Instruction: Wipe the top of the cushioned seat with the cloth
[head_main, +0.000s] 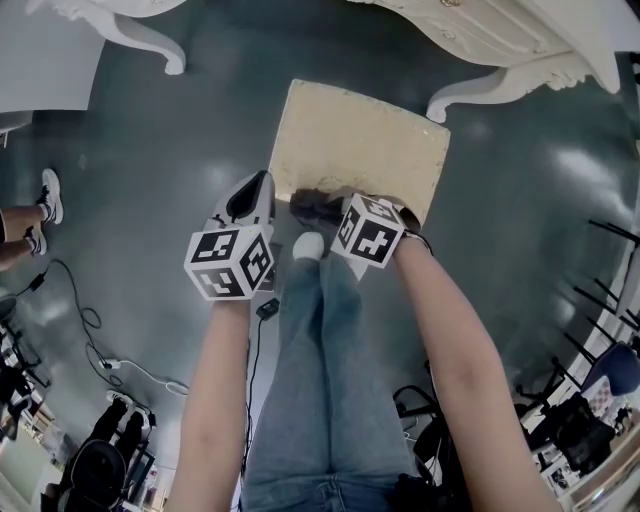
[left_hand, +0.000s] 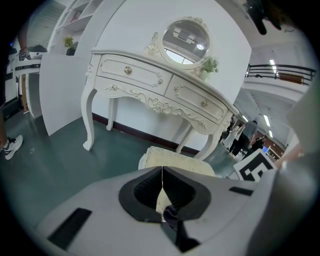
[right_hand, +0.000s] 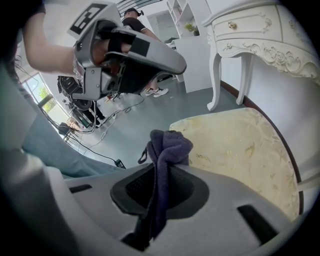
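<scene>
A grey-green floor (head_main: 150, 150) spreads out on every side of the cushioned seat (head_main: 360, 140), a cream, square-topped stool whose upholstery looks worn and mottled. Beyond the seat's far edge stands a white carved dressing table (left_hand: 150, 80) with curved legs, two drawers with small knobs and an oval mirror (left_hand: 186, 36) on top; one of its legs comes down just past the seat's far right corner. On the near side of the seat are the person's legs in blue jeans (head_main: 320, 380), with both bare forearms reaching forward towards it. The left tool (left_hand: 162, 175) hangs just off the seat's near left corner, over the floor, its jaws closed pad against pad, with a sliver of the cream cushion showing below their meeting line. The right tool (right_hand: 161, 167) sits at the middle of the seat's near edge, its jaws clamped on a dark purple-grey cloth (right_hand: 167, 145). The cloth bunches up past the tips of the jaws over the cushion's near edge, and I cannot tell whether it presses on the fabric. A white shoe toe (head_main: 308, 245) shows on the floor just short of the seat, between the two tools.
</scene>
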